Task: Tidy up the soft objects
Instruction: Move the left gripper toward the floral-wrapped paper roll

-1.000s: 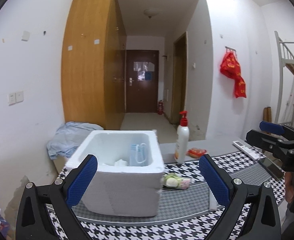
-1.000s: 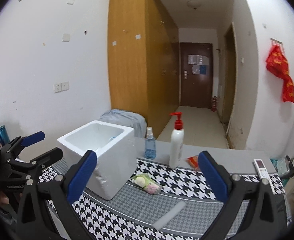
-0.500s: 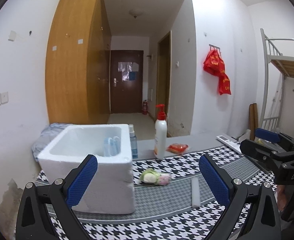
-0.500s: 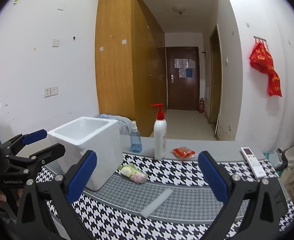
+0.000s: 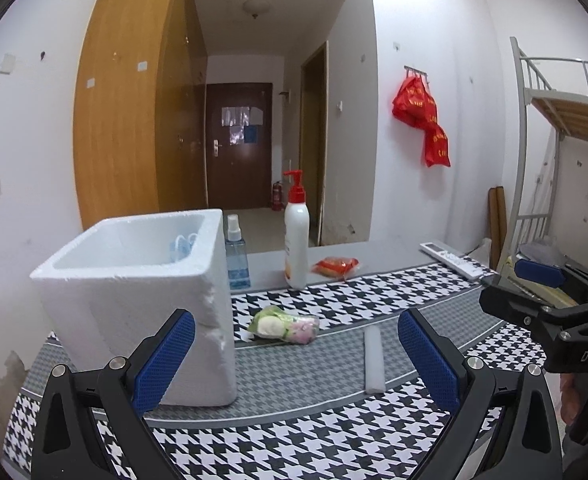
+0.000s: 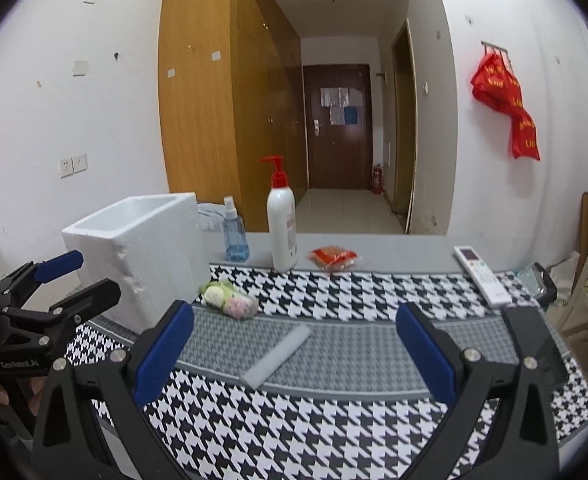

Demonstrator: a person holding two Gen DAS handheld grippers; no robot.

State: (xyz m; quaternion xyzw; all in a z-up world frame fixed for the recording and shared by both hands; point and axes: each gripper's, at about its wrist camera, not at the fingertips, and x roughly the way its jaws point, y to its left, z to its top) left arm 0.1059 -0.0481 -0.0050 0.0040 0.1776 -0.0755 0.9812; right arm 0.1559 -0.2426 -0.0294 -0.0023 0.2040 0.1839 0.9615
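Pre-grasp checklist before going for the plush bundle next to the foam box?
1. Left claw open, nothing held: ok.
2. Right claw open, nothing held: ok.
3. Plush bundle lying free on the houndstooth mat, just beside the foam box: ok.
4. Foam box upright, top open: ok.
5. Room left inside the box: cannot tell; only something blue shows.
6. Grey foam strip apart from the bundle: ok.
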